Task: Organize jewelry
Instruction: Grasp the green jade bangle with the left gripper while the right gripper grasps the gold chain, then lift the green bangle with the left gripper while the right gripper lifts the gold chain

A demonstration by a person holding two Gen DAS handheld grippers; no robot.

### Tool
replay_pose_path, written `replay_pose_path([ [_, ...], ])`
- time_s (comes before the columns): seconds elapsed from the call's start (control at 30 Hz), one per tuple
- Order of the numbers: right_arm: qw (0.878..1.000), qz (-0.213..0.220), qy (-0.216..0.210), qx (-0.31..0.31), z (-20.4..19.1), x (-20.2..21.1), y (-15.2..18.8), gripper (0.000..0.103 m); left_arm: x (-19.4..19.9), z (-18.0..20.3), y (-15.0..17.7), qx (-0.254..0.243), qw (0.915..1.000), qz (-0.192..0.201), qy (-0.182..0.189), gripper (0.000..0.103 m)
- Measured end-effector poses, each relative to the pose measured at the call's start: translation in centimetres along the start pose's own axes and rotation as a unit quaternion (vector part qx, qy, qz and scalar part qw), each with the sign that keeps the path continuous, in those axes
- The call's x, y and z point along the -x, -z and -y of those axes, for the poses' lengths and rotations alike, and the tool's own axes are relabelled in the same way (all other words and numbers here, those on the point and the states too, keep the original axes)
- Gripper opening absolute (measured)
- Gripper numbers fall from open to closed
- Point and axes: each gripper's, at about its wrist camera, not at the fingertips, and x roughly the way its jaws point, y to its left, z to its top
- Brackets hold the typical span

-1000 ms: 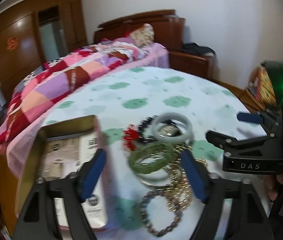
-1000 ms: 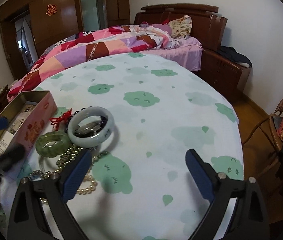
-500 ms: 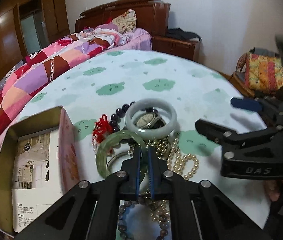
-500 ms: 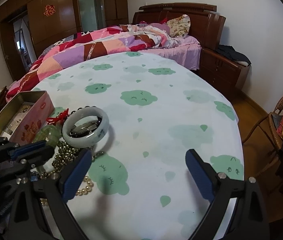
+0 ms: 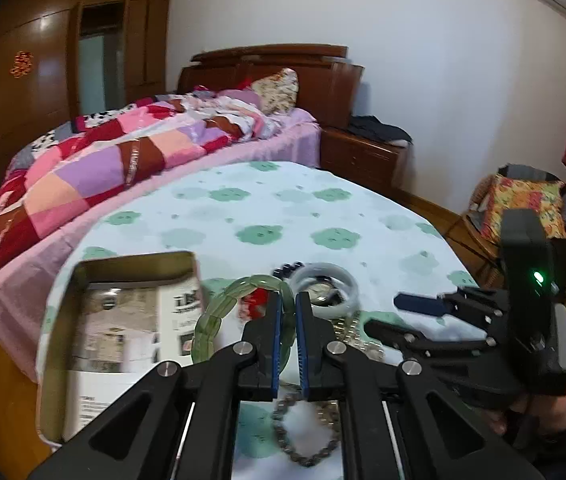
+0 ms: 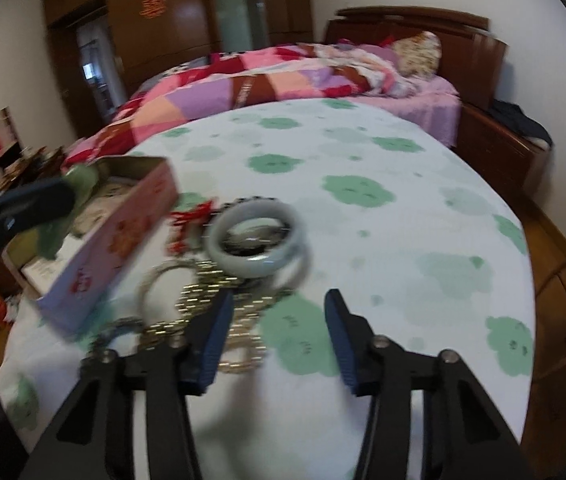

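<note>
My left gripper point(image 5: 287, 306) is shut on the rim of a green bangle point(image 5: 223, 316), held tilted above the table beside an open tin box point(image 5: 131, 258). From the right wrist view, the green bangle point(image 6: 79, 182) hangs over the tin box point(image 6: 123, 236) in the left gripper point(image 6: 49, 200). A white bangle point(image 6: 255, 236) lies around a watch point(image 5: 319, 291), with a red knot point(image 6: 191, 220) and gold bead strands point(image 6: 203, 300) beside it. The jaws of my right gripper point(image 6: 279, 300) are closing just above the strands, and the pads press on nothing. A dark bead bracelet point(image 5: 303, 432) lies nearest.
The round table point(image 6: 363, 160) has a white cloth with green cloud prints. A bed with a patchwork quilt point(image 5: 103, 168) stands behind it, a wooden nightstand point(image 5: 363, 156) at its right. A wicker chair with a bright cushion point(image 5: 523, 204) is at the right, where a hand point(image 5: 563, 408) holds the right gripper.
The left gripper shut on the green bangle and lifted it off the pile towards the tin. The right gripper came closer to the white bangle and its jaws narrowed.
</note>
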Motion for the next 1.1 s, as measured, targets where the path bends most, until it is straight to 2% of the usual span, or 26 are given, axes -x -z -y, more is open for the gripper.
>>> replay_pose_path([
  [0.13,0.999,-0.005,-0.039,0.029,-2.1,0.0,0.0,0.034,0.1,-1.3,0.2,0.020,0.9997,0.001,-0.013,0.006],
  [0.33,0.994,-0.027,-0.079,0.074,-5.0,-0.9,0.3,0.030,0.2,-2.7,0.7,0.036,0.9991,-0.001,-0.020,0.006],
  [0.47,0.991,-0.043,-0.083,0.092,-6.0,-1.5,0.9,0.028,0.3,-3.3,0.8,0.043,0.9988,-0.002,-0.021,0.006],
  [0.53,0.991,-0.052,-0.080,0.098,-6.3,-1.8,1.1,0.023,0.3,-3.4,0.8,0.045,0.9988,-0.003,-0.020,0.006],
  [0.67,0.991,-0.052,-0.082,0.097,-6.3,-1.4,1.4,0.020,0.3,-3.5,0.9,0.046,0.9987,-0.003,-0.020,0.006],
  [0.73,0.990,-0.053,-0.077,0.101,-6.4,-1.4,1.5,0.013,0.4,-3.6,0.9,0.046,0.9987,-0.003,-0.019,0.006],
  [0.9,0.991,-0.053,-0.075,0.094,-6.3,-1.6,1.4,0.007,0.3,-3.7,1.0,0.047,0.9987,-0.004,-0.018,0.006],
  [1.1,0.994,-0.039,-0.072,0.077,-5.6,-0.8,1.0,0.006,0.4,-3.8,1.0,0.050,0.9986,-0.003,-0.018,0.006],
])
